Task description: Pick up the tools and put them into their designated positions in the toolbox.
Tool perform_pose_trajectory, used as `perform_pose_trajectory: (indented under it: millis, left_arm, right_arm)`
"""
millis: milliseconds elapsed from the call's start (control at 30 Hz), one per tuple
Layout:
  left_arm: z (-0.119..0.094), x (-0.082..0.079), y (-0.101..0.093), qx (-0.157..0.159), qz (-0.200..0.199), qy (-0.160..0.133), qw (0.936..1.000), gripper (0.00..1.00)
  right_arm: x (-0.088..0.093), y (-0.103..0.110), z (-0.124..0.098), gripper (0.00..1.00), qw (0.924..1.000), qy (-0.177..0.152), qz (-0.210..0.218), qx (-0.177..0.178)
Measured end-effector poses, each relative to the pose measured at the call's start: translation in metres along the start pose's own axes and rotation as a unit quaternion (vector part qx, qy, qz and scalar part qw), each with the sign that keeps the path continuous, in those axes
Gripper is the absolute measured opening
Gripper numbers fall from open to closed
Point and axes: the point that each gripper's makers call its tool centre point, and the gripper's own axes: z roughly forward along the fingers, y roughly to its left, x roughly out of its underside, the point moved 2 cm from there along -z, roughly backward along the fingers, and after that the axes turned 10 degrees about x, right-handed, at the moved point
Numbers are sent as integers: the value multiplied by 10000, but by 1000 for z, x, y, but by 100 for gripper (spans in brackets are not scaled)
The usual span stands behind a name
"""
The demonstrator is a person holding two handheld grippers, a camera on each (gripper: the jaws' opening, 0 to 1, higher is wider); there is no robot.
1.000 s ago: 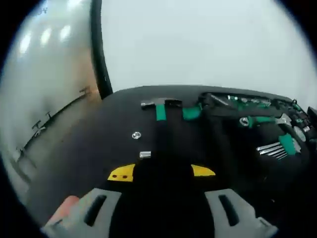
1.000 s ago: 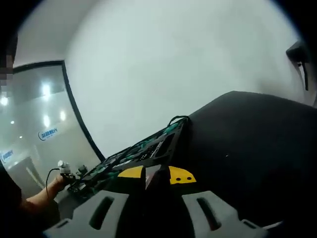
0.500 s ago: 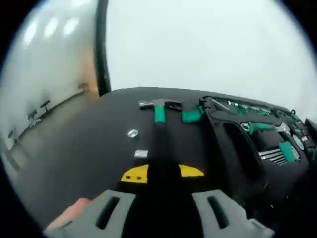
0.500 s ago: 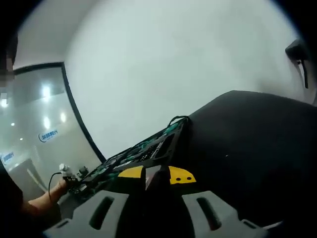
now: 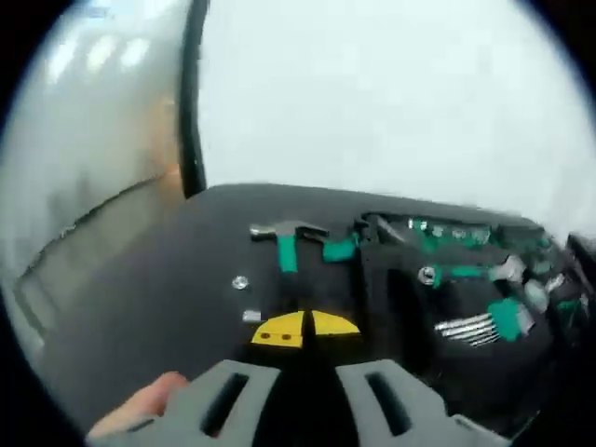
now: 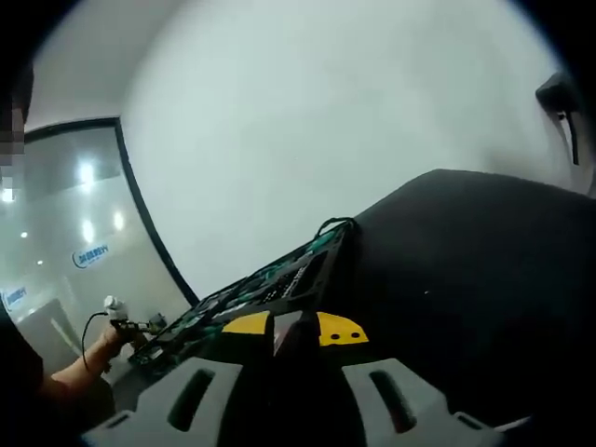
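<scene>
An open black toolbox (image 5: 410, 298) lies on a black table (image 5: 158, 298), with green-handled tools and a row of silver wrenches (image 5: 466, 326) in its slots. Left of it lies a hammer (image 5: 284, 244) with a green grip, beside another green-handled tool (image 5: 340, 250). Two small silver sockets (image 5: 240, 282) (image 5: 251, 316) rest closer to me. My left gripper (image 5: 303, 329) hovers near them, shut, its yellow pads touching with nothing between. My right gripper (image 6: 284, 331) is held beyond the toolbox's (image 6: 270, 279) far side, shut on a small pale tool piece (image 6: 284, 337).
A thumb (image 5: 140, 410) shows at the base of the left gripper. In the right gripper view a person's arm (image 6: 65, 372) reaches in at the toolbox's far end. A white wall and a glass partition (image 6: 84, 233) stand behind the table (image 6: 466, 279).
My left gripper's jaws have closed from wide apart to touching, and its view has shifted a little. The right gripper has stayed still; the arm in its view has moved slightly.
</scene>
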Motion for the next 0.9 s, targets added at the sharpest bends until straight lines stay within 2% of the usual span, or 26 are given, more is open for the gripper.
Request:
perform_pose_trajectory:
  millis: [33,67,100,133,200,267,300,333,367,433,467,500,533,600,633,667,700,900]
  left_arm:
    - [12,-8,1,-26,316,8,9995,14]
    - [18,-12,1,38,208,-5,9998,25]
    - [26,-15,0,147,117,96,9998,30]
    - [32,-14,-1,239,37,327,9992,32]
    - [46,-14,7,54,123,621,9980,31]
    - [64,-14,11,73,168,649,9977,31]
    - [70,-6,13,96,127,878,9960,31]
    - [75,-3,13,178,17,933,9955,31]
    - [75,-9,10,271,-310,738,9964,29]
    - [78,-12,19,71,-70,731,9973,30]
    - [80,-11,17,113,-124,714,9973,27]
    - [84,-9,5,351,-504,607,9963,20]
    - [81,-5,8,166,-612,657,9958,20]
    - [82,-6,9,155,-546,456,9973,17]
    - [82,-7,16,-42,-603,353,9975,12]
    - [83,-9,15,34,-775,217,9968,12]
    - [81,-8,16,36,-850,206,9962,11]
    - [83,-11,31,-91,-960,80,9953,10]
  right_arm:
    - [0,0,0,14,10000,-4,-8,1]
    - [0,0,0,14,10000,-7,-22,4]
    - [0,0,0,14,10000,-7,-31,5]
    - [0,0,0,14,10000,-5,-24,1]
    - [0,0,0,14,10000,-5,-19,-1]
    - [0,0,0,14,10000,-6,-23,0]
    - [0,0,0,14,10000,-6,-24,0]
    - [0,0,0,14,10000,-6,-22,1]
    - [0,0,0,14,10000,-6,-20,0]
    - [0,0,0,14,10000,-4,-21,1]
    - [0,-1,1,14,10000,-1,-8,-3]
    - [0,-1,1,14,10000,1,-3,-3]
    - [0,-1,1,14,10000,1,-3,-4]
    - [0,-1,1,14,10000,-4,3,3]
    - [0,-1,1,14,10000,13,4,6]
    - [0,-1,1,14,10000,10,-5,9]
    - [0,-1,2,14,10000,13,-2,12]
    - [1,-2,2,14,10000,26,-10,19]
